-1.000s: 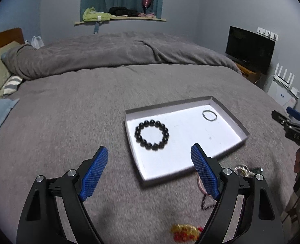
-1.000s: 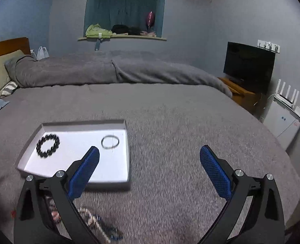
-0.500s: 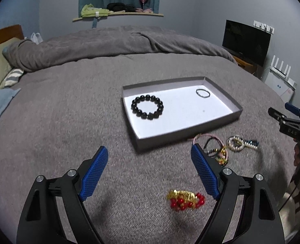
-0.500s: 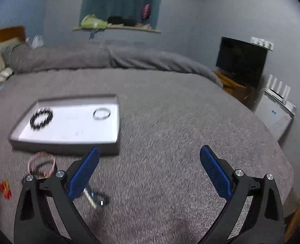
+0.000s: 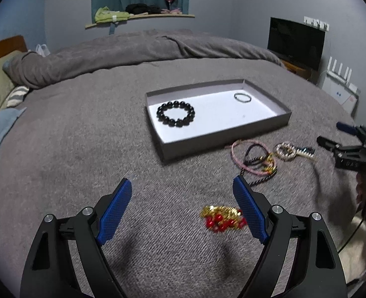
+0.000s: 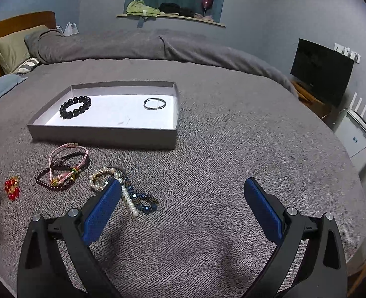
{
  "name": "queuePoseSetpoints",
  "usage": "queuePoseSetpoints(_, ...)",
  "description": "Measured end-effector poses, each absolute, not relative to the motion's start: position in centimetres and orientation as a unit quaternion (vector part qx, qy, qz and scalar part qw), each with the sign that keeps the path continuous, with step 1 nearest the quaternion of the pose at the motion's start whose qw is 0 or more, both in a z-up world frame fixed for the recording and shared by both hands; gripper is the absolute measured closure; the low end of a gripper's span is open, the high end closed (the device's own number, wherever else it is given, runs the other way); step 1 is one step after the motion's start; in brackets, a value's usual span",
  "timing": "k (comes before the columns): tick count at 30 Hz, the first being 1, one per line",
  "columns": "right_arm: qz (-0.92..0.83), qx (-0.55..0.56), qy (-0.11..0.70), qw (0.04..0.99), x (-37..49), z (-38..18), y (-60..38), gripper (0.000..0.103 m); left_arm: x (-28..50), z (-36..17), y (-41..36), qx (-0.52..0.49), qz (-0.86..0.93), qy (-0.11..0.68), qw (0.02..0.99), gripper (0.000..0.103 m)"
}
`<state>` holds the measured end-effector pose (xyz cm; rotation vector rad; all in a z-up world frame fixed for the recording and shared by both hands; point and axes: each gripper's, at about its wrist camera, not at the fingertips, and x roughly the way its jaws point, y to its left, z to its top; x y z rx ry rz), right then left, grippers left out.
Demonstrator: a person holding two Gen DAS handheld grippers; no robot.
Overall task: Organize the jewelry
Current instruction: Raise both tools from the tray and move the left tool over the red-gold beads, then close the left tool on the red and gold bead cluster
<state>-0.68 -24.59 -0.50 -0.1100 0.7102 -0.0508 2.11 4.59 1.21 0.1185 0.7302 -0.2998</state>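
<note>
I take the grey tray point(image 6: 103, 134) on the bed cover point(image 6: 207, 149) as my landmark. Inside it I see the black bead bracelet point(image 6: 75, 107) towards its left end and a thin dark ring-shaped bangle point(image 6: 154, 103) towards its right end, the two well apart on the white floor.

In front of the tray's near wall, loose on the cover: a tangle of pink cord and dark bead bracelets point(image 6: 65, 167) nearest the wall, a pearl strand point(image 6: 113, 181) with a blue bead strand point(image 6: 143, 202) to the right of the tangle, and a red-and-gold piece point(image 6: 12, 188) farthest left of the tray's near corner.

My left gripper point(image 5: 183, 206) stands with jaws wide and empty, over the cover short of the tray; the red-and-gold piece point(image 5: 222, 217) lies just beside its right finger point(image 5: 248, 213), contact not clear to me.

My right gripper point(image 6: 183, 206) is likewise spread wide and empty, in front of the tray's right end. Its left finger point(image 6: 101, 213) overlaps the pearl strand in view; I cannot tell whether it touches.
</note>
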Motion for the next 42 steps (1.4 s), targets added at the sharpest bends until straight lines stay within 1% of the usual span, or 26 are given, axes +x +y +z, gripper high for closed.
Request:
queuePoseSetpoints(8,-0.016,-0.075,0.359,0.930,-0.2,-0.9,-24.2,0.005,1.6,0.0,4.7,0.060,-0.148,0.368,0.916,0.019)
queuePoseSetpoints(13,0.016,-0.052,0.362,0.931,-0.3,-1.0,-24.5,0.005,1.1,-0.3,4.5,0.071,-0.155,0.370,0.913,0.019)
queuePoseSetpoints(18,0.018,-0.068,0.367,0.928,-0.6,-1.4,-23.9,0.005,0.8,-0.2,4.2,0.077,-0.164,0.369,0.911,0.019)
queuePoseSetpoints(34,0.083,-0.036,0.388,0.917,-1.7,-1.9,-23.3,0.005,-0.6,-1.3,5.2,0.083,-0.190,0.392,0.896,0.019)
queuePoseSetpoints(40,0.099,-0.023,0.391,0.915,-1.7,-1.9,-23.3,0.005,0.3,-1.8,4.5,0.063,-0.209,0.406,0.887,0.019)
queuePoseSetpoints(42,0.101,-0.022,0.392,0.914,-1.6,-1.9,-23.3,0.005,0.4,-2.0,3.6,0.071,-0.218,0.406,0.885,0.020)
